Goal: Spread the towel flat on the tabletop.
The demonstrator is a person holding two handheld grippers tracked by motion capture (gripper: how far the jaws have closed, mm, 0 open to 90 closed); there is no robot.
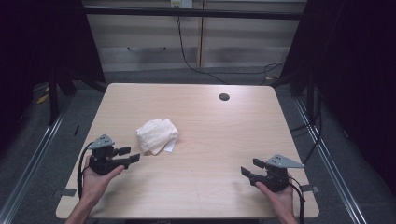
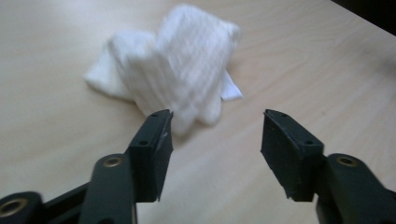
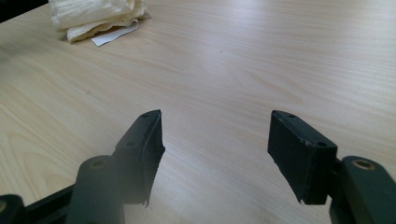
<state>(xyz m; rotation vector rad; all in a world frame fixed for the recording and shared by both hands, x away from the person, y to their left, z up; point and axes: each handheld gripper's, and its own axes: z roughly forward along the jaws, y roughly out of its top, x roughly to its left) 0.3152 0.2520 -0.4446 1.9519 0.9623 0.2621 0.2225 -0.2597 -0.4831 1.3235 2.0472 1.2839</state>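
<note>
A folded white cloth point(image 1: 157, 135) is seen lying on the wooden table point(image 1: 210, 140), left of the middle and somewhat nearer the left edge than the right. Its long axis runs slantwise, from the near left toward the far right, and a flat white corner is seen sticking out from under its near-right end. In the left gripper view the cloth point(image 2: 173, 70) appears as a ribbed, bunched wad with that corner pointing right.

The left gripper point(image 1: 130, 155) is held near the left edge, just beside the cloth's near-left end but apart from it; its jaws are spread wide and nothing is held between them. In the left gripper view the cloth lies just ahead of the left-hand jaw.

The right gripper point(image 1: 251, 167) is held near the near-right corner, well apart from the cloth, with its jaws also spread wide over bare wood.

A small dark round hole point(image 1: 224, 97) is set in the surface near the far edge. Nothing is seen standing between either gripper and the cloth.
</note>
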